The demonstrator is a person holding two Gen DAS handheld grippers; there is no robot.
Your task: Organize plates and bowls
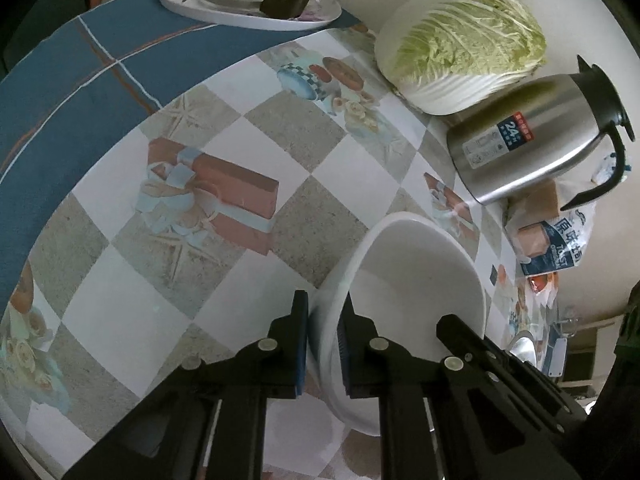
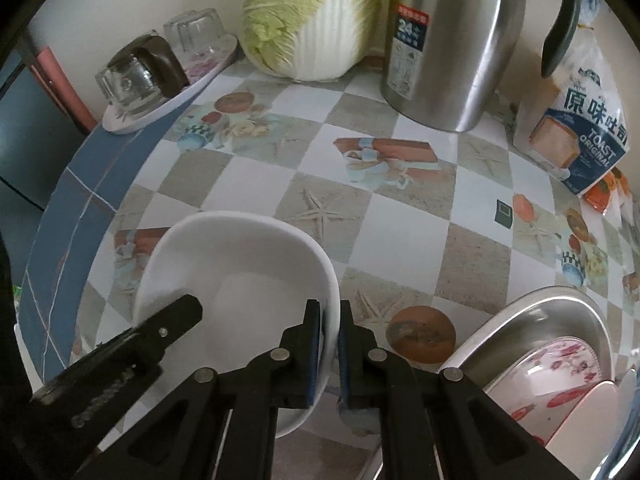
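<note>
White bowl (image 2: 240, 276) is held over the near-left of the desk (image 2: 400, 240), its rim pinched on both sides: left gripper (image 1: 323, 344) and right gripper (image 2: 330, 344) fingers narrow on the wall. Not yet placed. Steel basin (image 2: 540, 312) at near right already holds a floral bowl (image 2: 560, 376). Task judged partly done; this bowl remains to be stacked.

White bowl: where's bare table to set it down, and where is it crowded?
The white bowl, pinched by both grippers, has open checkered tablecloth ahead, bordered by the cabbage, the kettle and the glass tray. The blue cloth strip on the left is bare too. Crowded: the toast bag side and the steel basin.
</note>
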